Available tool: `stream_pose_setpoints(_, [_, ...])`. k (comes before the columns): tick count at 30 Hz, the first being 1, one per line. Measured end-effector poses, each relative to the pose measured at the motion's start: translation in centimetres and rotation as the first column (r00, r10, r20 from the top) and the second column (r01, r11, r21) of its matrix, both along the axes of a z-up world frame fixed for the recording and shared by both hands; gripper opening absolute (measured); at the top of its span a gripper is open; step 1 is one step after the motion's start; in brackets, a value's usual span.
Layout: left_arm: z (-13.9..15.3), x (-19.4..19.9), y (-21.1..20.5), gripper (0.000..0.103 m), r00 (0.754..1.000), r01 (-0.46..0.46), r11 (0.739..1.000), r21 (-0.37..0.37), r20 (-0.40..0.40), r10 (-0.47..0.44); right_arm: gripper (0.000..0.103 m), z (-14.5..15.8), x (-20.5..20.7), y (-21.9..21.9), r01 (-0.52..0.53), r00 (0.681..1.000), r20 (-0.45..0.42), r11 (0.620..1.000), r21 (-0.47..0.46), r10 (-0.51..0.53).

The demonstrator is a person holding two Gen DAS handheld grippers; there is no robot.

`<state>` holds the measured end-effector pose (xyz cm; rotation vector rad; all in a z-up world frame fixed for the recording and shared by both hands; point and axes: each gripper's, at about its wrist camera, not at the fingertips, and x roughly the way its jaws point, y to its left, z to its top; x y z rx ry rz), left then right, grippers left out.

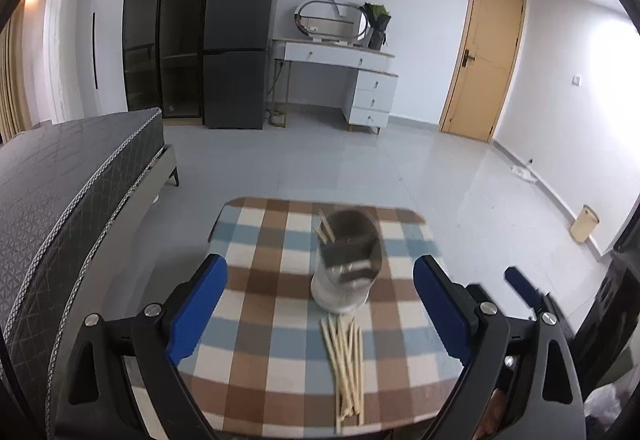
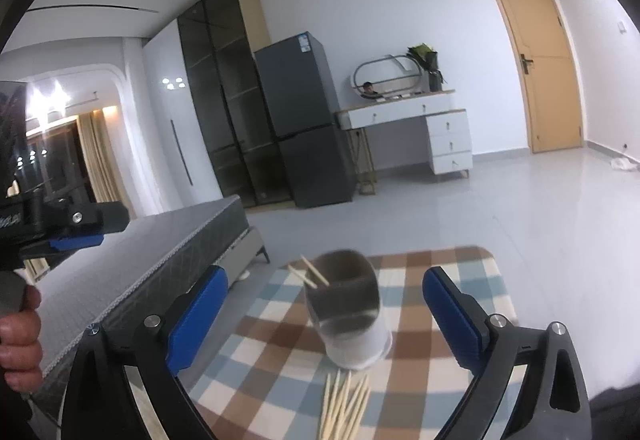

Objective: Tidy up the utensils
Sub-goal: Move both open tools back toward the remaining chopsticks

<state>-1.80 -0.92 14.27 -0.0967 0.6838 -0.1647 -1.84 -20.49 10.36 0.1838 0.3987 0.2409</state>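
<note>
Left tongs [image 1: 320, 304]: we hold them spread wide over the bench, blue pads well apart, nothing between them; the cup stands ahead of them, midway between the pads.
Right tongs [image 2: 326, 312]: we hold these spread wide too, empty, with the cup in front of them and slightly left of the middle of the gap.
Cup [image 1: 346, 260]: we see a pale cup with a dark inside, upright on the checked cloth, blurred in both views.
Chopsticks in cup [image 1: 325, 230]: we count about two sticks leaning against the cup's left rim, tips poking out above it.
Loose chopsticks [image 1: 347, 368]: we see a bundle lying flat on the cloth just on the near side of the cup, fanned a little toward it.
Bench [image 1: 256, 320]: we see it covered by a brown, blue and cream checked cloth, carrying the cup and the bundle.
Hand [image 2: 20, 344]: we see fingers far left of the cup, gripping the left tongs' handle.
Bed [image 1: 60, 200]: left of the cup, beside the bench.
</note>
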Motion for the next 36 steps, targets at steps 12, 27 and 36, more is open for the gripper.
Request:
stream_pose_setpoints(12, [-10.7,1.3,1.1,0.092,0.996,-0.012,1.0,-0.001,-0.087,0.012,0.1,-6.3,-1.7,-0.7,0.053,0.988,-0.144,0.998,-0.017,-0.055])
stream_pose_setpoints(27, [-19.8,6.0,1.5,0.092,0.961,-0.058,0.998,0.017,-0.269,0.061,0.074,-14.5,3.8,0.0,0.01,0.879,-0.474,0.996,-0.094,-0.054])
stream_pose_setpoints(36, [-22.1,7.9,1.2,0.092,0.917,-0.069,0.997,-0.016,-0.395,0.057,0.054,-19.2,8.4,0.4,-0.013,0.78,-0.623,0.993,-0.117,-0.063])
